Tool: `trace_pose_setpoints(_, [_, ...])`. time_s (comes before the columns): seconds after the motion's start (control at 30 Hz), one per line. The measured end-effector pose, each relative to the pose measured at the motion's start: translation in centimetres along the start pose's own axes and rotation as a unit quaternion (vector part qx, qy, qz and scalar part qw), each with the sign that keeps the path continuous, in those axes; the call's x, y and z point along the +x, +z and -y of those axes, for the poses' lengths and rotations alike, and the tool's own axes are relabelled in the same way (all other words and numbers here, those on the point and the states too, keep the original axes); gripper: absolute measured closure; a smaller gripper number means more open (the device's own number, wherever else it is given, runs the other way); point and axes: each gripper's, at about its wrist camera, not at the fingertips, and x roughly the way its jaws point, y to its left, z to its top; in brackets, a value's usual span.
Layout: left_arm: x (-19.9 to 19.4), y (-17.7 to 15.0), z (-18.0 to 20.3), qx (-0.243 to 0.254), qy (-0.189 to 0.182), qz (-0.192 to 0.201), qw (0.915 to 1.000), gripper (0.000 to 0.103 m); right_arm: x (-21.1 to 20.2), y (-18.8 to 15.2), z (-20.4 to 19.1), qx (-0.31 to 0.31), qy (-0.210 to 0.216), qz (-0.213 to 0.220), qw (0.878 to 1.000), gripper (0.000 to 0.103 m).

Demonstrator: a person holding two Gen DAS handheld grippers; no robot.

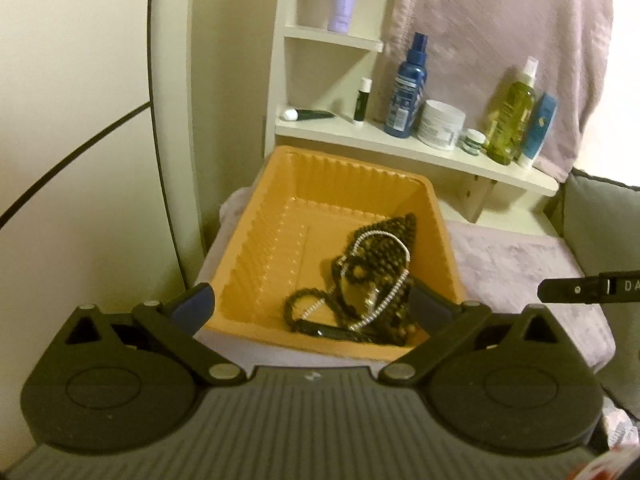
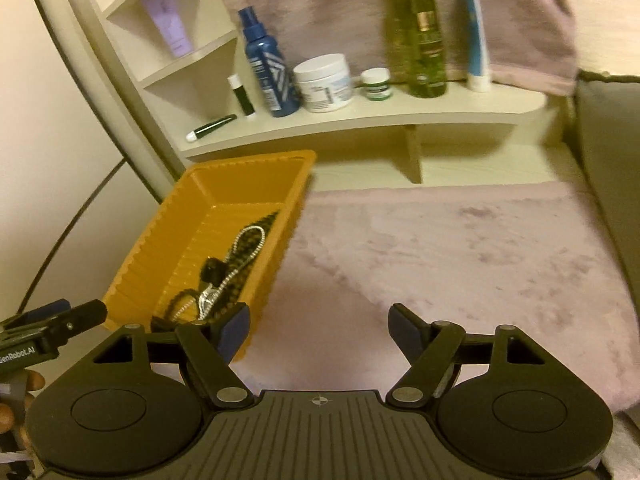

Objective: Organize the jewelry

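An orange ribbed plastic basket (image 1: 276, 216) sits on a pale pink plush cover (image 1: 520, 276). Inside it lies a tangle of dark bead necklaces (image 1: 384, 244) and a silver chain (image 1: 384, 304). My left gripper (image 1: 312, 304) is open and empty, its fingers spread over the basket's near rim. In the right wrist view the basket (image 2: 172, 240) is at the left with the jewelry (image 2: 228, 276) in it. My right gripper (image 2: 320, 328) is open and empty, above the pink cover just right of the basket. The left gripper's fingers (image 2: 80, 314) show at the left edge.
A cream shelf (image 2: 360, 120) behind the basket holds a blue spray bottle (image 2: 266, 68), a white jar (image 2: 324, 82), a small green jar (image 2: 376, 84), a green oil bottle (image 2: 420, 36) and tubes. A pink towel (image 1: 500, 40) hangs behind. A grey cushion (image 2: 608, 160) is at the right.
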Motion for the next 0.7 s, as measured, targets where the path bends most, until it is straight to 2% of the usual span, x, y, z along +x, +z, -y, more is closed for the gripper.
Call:
trace_pose_setpoints(0.2, [-1.1,-0.6,1.8,0.016,0.001,-0.008,0.9998,0.001,-2.3,-1.7,0.6,0.011,-0.007,0.005,1.000,0.027])
trace_pose_setpoints(0.47, [-2.9,-1.5,4.0,0.025,-0.016,-0.017,0.9994,0.001,-5.5,-4.2,1.4,0.024,-0.025,0.011,0.999,0.027])
trace_pose_setpoints(0.7, [-4.1,-3.1,5.9,0.034,-0.012,-0.026,0.9990,0.001,-8.0,-6.6,1.4,0.023,-0.046,0.024,0.998,0.027])
